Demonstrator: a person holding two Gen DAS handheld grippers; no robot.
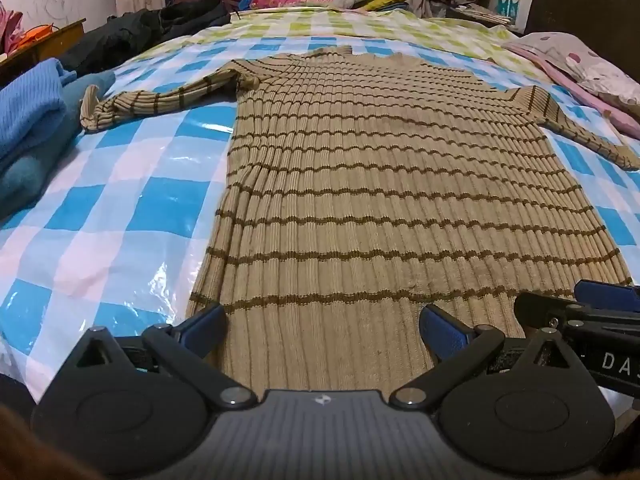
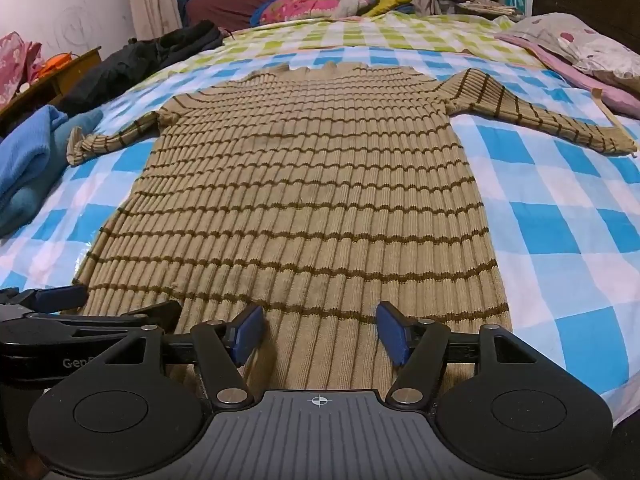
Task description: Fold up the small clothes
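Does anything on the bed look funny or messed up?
Yes. The striped sweater lies flat, but the end of its sleeve by the blue clothes is bunched and twisted, almost like a knot. The other sleeve lies straight.

Striped sweater [image 1: 380,184] lies flat between left gripper's [image 1: 322,330] spread jaws.
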